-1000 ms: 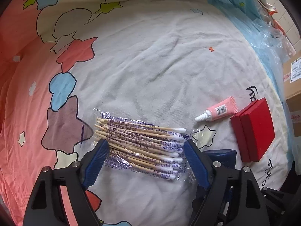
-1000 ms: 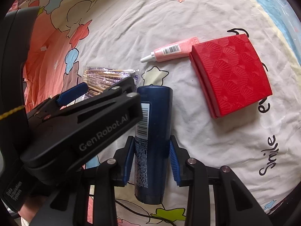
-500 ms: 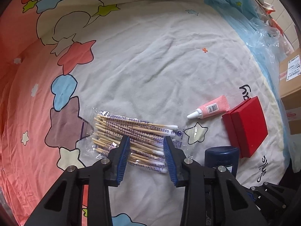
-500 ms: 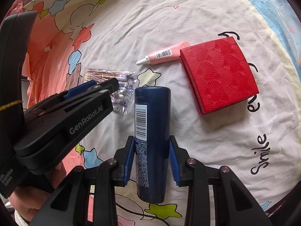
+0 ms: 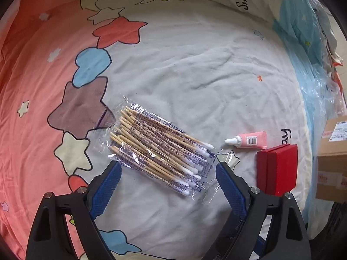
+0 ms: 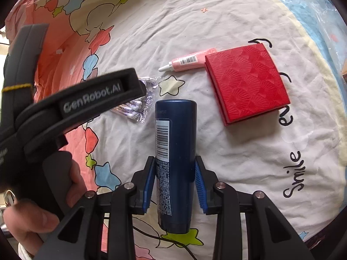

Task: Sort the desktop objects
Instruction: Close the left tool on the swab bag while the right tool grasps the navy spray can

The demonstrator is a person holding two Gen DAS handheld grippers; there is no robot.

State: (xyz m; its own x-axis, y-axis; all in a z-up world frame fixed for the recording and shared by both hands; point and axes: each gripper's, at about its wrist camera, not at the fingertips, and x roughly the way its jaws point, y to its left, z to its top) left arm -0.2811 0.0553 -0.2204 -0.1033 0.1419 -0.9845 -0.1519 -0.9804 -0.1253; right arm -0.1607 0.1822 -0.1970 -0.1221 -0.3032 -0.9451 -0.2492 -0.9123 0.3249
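A clear packet of cotton swabs (image 5: 160, 149) lies on the patterned cloth, just ahead of my left gripper (image 5: 168, 179), which is open and empty with its blue pads either side of the packet's near end. A pink tube (image 5: 249, 140) and a red box (image 5: 277, 169) lie to its right. My right gripper (image 6: 174, 184) is shut on a dark blue bottle (image 6: 174, 143) with a barcode label. In the right wrist view the red box (image 6: 247, 80) and pink tube (image 6: 188, 61) lie ahead, and the swab packet (image 6: 138, 108) is partly hidden by the left gripper's body.
The cartoon-print cloth (image 5: 195, 65) covers the surface. A cardboard box (image 5: 331, 158) and crinkled clear plastic (image 5: 321, 91) sit at the right edge. A hand holds the left gripper's handle (image 6: 34, 216).
My left gripper closed partway over the swab packet half a second ago and has opened wide again; the packet stays on the cloth, turned slightly. The right gripper keeps the bottle.
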